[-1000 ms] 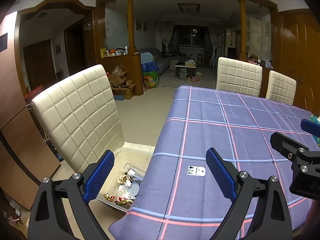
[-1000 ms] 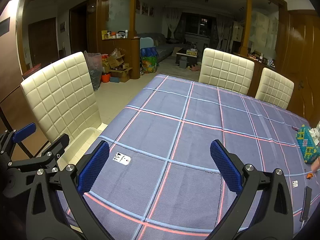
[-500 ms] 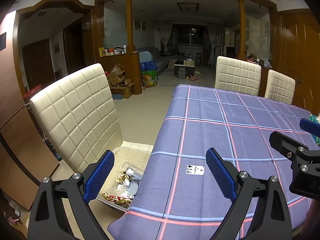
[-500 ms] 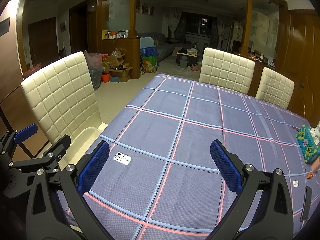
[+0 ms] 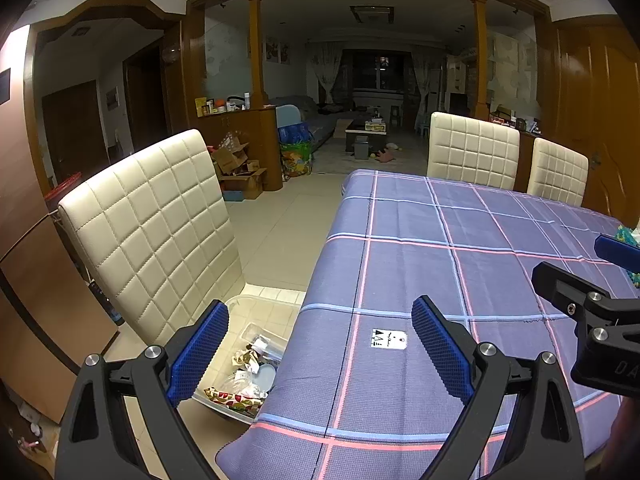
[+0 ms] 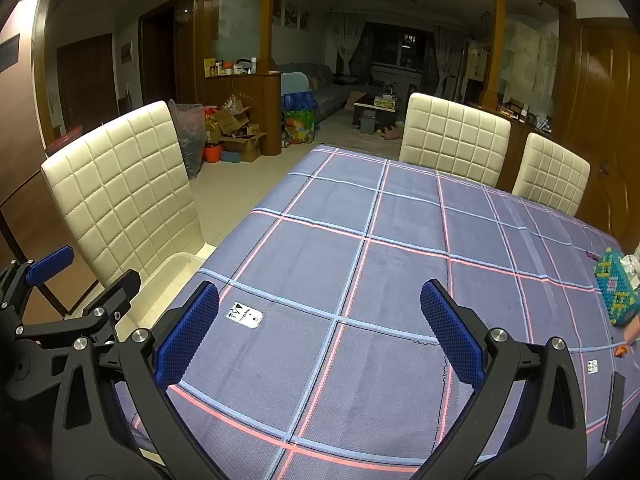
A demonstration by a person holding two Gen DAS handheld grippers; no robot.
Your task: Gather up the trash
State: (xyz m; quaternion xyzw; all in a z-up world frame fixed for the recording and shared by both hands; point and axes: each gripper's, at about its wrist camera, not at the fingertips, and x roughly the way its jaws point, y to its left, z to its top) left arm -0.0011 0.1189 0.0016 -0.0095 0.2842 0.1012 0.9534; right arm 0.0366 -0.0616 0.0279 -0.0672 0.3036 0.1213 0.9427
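A clear plastic bin (image 5: 256, 308) stands on the seat of the cream chair (image 5: 152, 232), beside the table's left edge. It holds several wrappers and scraps (image 5: 248, 376). A small white card (image 5: 388, 339) lies on the blue plaid tablecloth (image 5: 460, 248); it also shows in the right wrist view (image 6: 243, 315). My left gripper (image 5: 320, 352) is open and empty over the table's near left corner. My right gripper (image 6: 320, 336) is open and empty above the cloth, to the right of the left one.
Two cream chairs (image 6: 454, 136) stand at the table's far side. A beaded teal box (image 6: 616, 292), a small white tag (image 6: 592, 367) and a dark stick (image 6: 612, 408) lie near the table's right edge. Boxes and bags (image 6: 232, 128) crowd the floor by the wooden divider.
The left gripper has shifted slightly left and back, so the table looks a little further right. The right gripper has barely moved. Both stay open.
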